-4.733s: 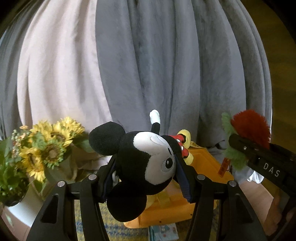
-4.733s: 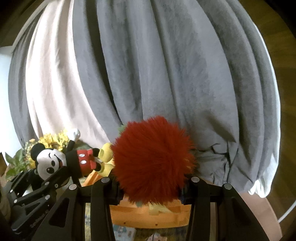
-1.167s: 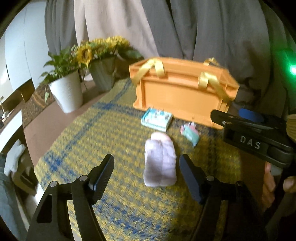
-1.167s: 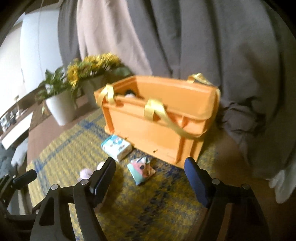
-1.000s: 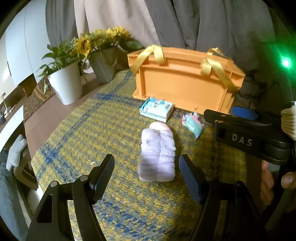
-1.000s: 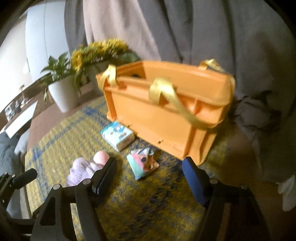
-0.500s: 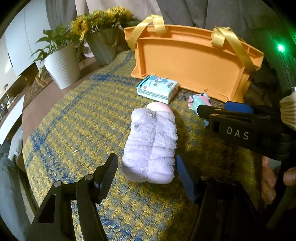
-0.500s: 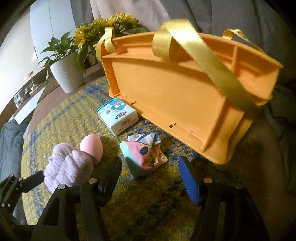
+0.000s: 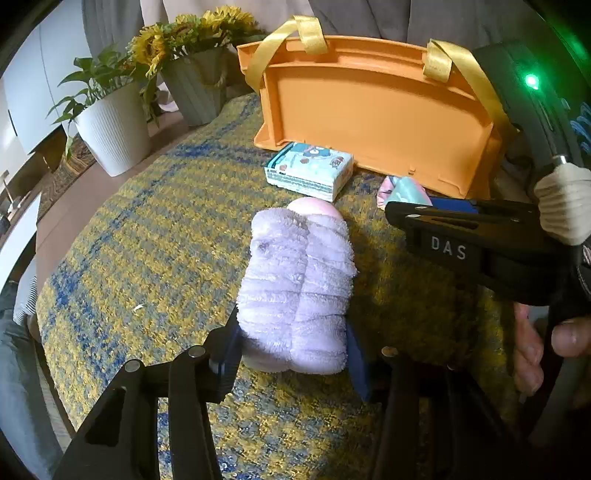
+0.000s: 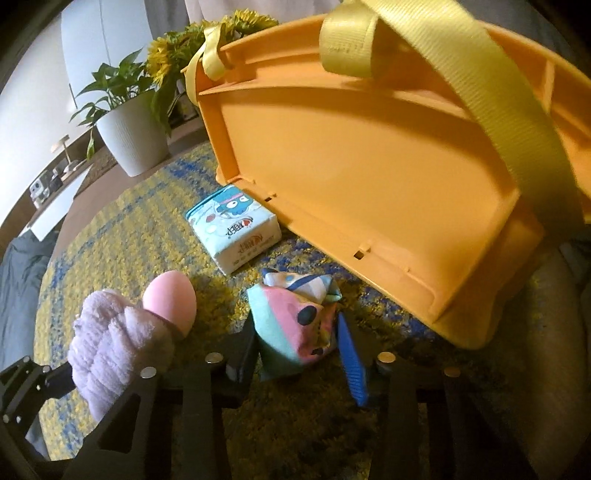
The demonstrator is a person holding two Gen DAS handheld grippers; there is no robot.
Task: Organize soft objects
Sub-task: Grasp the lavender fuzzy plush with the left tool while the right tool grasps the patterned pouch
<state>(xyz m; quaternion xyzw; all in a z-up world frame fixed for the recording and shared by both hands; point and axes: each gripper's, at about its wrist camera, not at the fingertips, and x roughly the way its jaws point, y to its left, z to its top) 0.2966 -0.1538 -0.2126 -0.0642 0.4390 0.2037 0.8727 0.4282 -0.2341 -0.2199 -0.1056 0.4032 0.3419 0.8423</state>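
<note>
A fluffy lilac ribbed plush with a smooth pink tip (image 9: 295,291) lies lengthwise on the mat, pointing toward 12 o'clock. At its 1 o'clock, a small patchwork pastel fabric pouch (image 10: 295,325) lies crumpled beside the orange plastic basket with yellow straps (image 9: 373,107).

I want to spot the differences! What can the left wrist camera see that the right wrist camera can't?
Only the left wrist view shows a bare hand holding the right gripper's handle, and a green light. Only the right wrist view shows the right gripper shut on the pastel beanbag. Both show the fluffy lilac toy, the tissue pack, the orange basket, the sunflowers and the white plant pot.
</note>
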